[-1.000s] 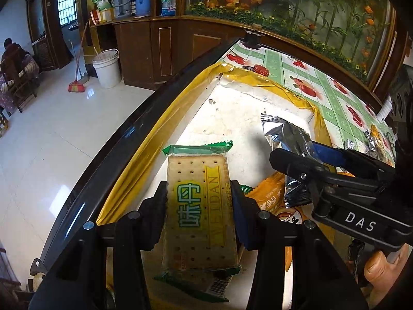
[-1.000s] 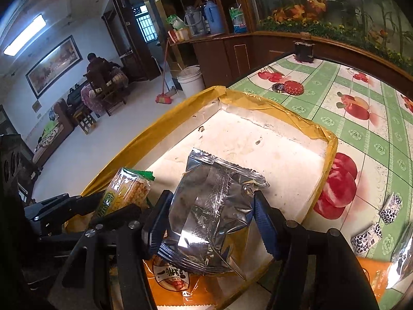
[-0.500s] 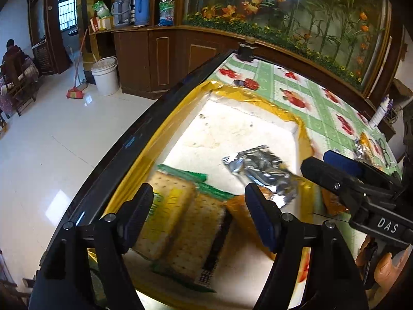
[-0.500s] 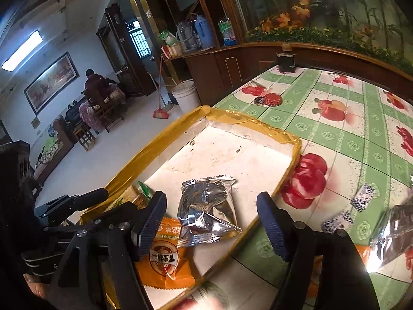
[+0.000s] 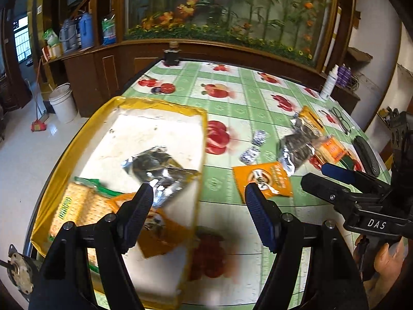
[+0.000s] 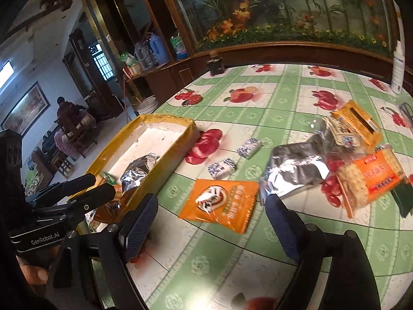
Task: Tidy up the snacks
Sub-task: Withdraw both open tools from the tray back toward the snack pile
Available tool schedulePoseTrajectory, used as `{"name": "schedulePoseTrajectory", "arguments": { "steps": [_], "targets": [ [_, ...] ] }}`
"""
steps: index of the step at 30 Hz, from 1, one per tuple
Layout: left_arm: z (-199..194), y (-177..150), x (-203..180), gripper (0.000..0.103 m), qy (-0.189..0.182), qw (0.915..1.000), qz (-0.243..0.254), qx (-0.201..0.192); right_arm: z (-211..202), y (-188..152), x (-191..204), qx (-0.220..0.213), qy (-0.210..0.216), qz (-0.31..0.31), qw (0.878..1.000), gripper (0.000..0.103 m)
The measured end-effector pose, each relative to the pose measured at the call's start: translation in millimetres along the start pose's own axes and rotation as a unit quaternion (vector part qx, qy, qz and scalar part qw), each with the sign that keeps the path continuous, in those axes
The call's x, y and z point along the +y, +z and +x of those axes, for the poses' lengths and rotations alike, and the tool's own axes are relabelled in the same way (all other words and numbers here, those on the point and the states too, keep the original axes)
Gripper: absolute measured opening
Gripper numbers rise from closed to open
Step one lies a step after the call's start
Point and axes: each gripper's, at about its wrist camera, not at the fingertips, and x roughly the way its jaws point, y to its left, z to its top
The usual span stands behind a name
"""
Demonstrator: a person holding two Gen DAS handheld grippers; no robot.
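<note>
A: Claws first, since they sit nearest. How do yours stand?

B: My left gripper is parted wide with nothing between its pads; it hangs over the near right corner of the yellow-rimmed tray. My right gripper is opening at this moment, and it has hold of nothing either. Below the gap lies only the green fruit-print tablecloth.

A: What sits just past your right fingers?

B: An orange sachet lies flat on the cloth, just beyond the tips. To its right rests a silver foil packet, and right of that an orange cracker pack, partly over the foil's edge.

A: And in the tray?

B: From the left wrist view, a green-trimmed cracker pack lies at the near left. An orange packet lies beside it, partly behind my left finger. Above them lies a crumpled silver foil bag. The far half of the tray floor is bare white.

A: Farther out on the table?

B: Two small blue-and-white wrapped sweets lie between the tray and the foil packet, apart from both. Beyond the foil lie a clear wrapped snack and an orange box, close together. A white bottle stands at the far right edge, and a dark jar at the far edge.
</note>
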Motion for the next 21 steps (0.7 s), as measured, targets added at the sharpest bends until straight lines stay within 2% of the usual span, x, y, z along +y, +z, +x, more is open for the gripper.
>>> {"name": "schedulePoseTrajectory", "arguments": {
  "steps": [11, 15, 21],
  "targets": [
    [7, -7, -63, 0.074, -0.027, 0.9974, 0.064, 0.017, -67, -32, -74, -0.028, -0.065, 0.039, 0.997, 0.087],
    [18, -8, -78, 0.074, -0.033, 0.9956, 0.082, 0.032, -78, -36, -95, -0.031, -0.078, 0.056, 0.995, 0.087],
    [31, -8, -91, 0.074, -0.046, 0.9946, 0.079, 0.05, -78, -38, -114, -0.029, -0.088, 0.068, 0.993, 0.088]
  ]
}}
